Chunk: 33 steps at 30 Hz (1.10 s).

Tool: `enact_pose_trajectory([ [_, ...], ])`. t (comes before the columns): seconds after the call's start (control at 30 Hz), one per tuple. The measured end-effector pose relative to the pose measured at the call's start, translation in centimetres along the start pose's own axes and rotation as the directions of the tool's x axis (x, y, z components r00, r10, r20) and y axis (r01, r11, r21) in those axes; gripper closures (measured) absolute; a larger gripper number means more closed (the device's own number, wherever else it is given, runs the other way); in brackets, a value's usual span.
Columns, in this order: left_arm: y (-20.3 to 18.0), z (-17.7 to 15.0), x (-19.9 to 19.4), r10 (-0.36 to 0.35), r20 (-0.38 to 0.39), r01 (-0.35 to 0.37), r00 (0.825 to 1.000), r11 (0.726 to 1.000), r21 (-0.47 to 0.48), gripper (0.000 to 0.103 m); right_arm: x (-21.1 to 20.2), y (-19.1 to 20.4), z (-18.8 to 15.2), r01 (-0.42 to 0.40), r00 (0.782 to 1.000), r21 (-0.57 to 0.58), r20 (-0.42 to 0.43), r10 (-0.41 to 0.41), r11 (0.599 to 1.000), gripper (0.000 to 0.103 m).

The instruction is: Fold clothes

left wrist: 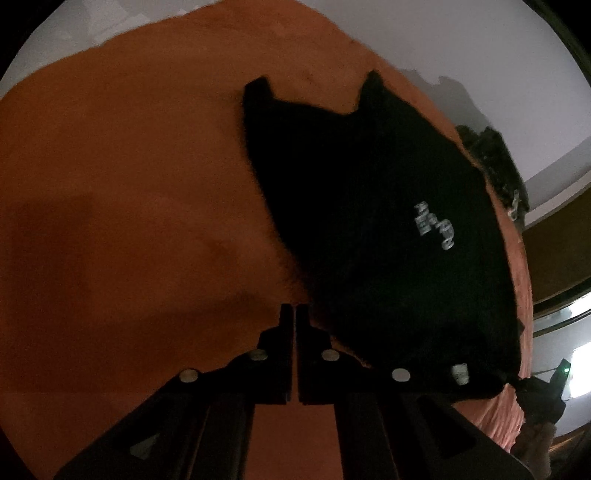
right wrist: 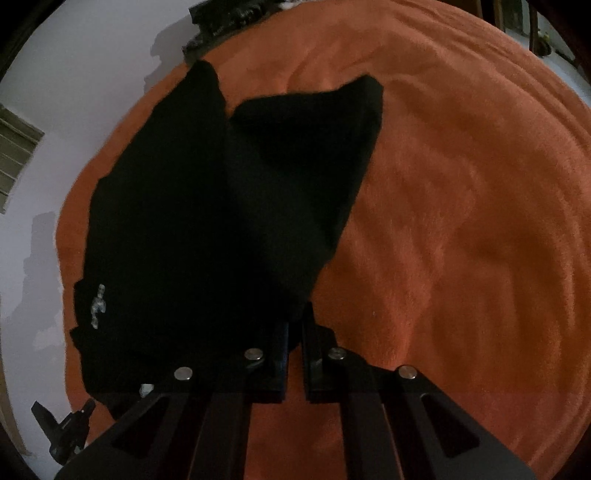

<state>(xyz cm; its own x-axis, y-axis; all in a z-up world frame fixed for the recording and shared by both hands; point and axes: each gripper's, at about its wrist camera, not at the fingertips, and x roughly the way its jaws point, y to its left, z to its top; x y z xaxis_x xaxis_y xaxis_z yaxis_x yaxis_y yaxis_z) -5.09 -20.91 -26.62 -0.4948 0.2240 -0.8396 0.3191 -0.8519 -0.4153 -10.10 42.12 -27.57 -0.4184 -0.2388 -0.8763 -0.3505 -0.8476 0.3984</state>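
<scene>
A black garment (left wrist: 369, 221) with a small white logo (left wrist: 434, 230) lies on an orange fleecy blanket (left wrist: 129, 184), two pointed ends aimed away from me. My left gripper (left wrist: 296, 308) is shut, its tips on the blanket right at the garment's near left edge; whether any cloth is pinched does not show. In the right wrist view the garment (right wrist: 203, 221) runs down into my right gripper (right wrist: 295, 325), which is shut on its near corner. The right gripper (left wrist: 546, 387) also shows at the garment's far corner, and the left gripper (right wrist: 66, 424) sits low left beside the cloth.
The blanket (right wrist: 461, 221) stretches wide and bare to the right of the garment. A dark patterned cloth (right wrist: 229, 22) lies at its far edge, also seen as a dark heap (left wrist: 495, 162). A pale surface (left wrist: 480, 44) surrounds the blanket. A hand (left wrist: 535, 435) holds the right gripper.
</scene>
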Motion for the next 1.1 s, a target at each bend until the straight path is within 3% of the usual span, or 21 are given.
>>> enact_pose_trajectory([
  [0.13,0.3,0.0,-0.6,-0.037,-0.016,0.037,0.999,0.999,-0.009,0.102,1.1,-0.4,-0.3,-0.021,0.999,0.016,-0.038,0.022,1.0,0.098],
  [0.27,-0.8,0.3,-1.8,-0.095,-0.011,0.095,0.995,0.995,0.003,0.098,0.5,-0.3,-0.5,-0.047,0.997,0.022,-0.056,0.048,0.999,0.083],
  [0.5,-3.5,-0.6,-1.7,-0.14,-0.034,0.141,0.99,0.989,0.033,0.085,0.4,1.4,-2.7,-0.166,0.979,-0.021,-0.122,0.163,0.986,0.083],
  [0.73,-6.6,-1.8,0.0,-0.135,-0.083,0.142,0.987,0.986,0.088,0.085,2.2,2.9,-4.1,-0.25,0.952,0.005,-0.18,0.246,0.968,0.083],
  [0.77,-6.9,-1.9,0.0,-0.13,-0.083,0.138,0.988,0.985,0.1,0.085,2.4,2.8,-4.0,-0.253,0.952,0.011,-0.173,0.251,0.967,0.085],
  [0.8,-7.1,-2.0,0.0,-0.125,-0.082,0.134,0.989,0.985,0.111,0.085,2.5,2.5,-3.9,-0.254,0.954,0.016,-0.163,0.253,0.967,0.098],
  [0.83,-7.3,-2.1,-0.1,-0.123,-0.081,0.132,0.989,0.984,0.119,0.085,2.7,2.1,-3.7,-0.255,0.955,0.021,-0.153,0.255,0.967,0.101],
  [1.03,-6.8,-2.1,-0.5,-0.156,-0.069,0.162,0.985,0.982,0.097,0.085,1.8,0.8,-3.8,-0.256,0.961,0.047,-0.099,0.26,0.965,0.102],
  [1.1,-6.4,-2.0,-0.4,-0.186,-0.072,0.192,0.98,0.978,0.078,0.077,1.9,0.0,-4.1,-0.261,0.958,0.085,-0.099,0.269,0.962,0.102],
])
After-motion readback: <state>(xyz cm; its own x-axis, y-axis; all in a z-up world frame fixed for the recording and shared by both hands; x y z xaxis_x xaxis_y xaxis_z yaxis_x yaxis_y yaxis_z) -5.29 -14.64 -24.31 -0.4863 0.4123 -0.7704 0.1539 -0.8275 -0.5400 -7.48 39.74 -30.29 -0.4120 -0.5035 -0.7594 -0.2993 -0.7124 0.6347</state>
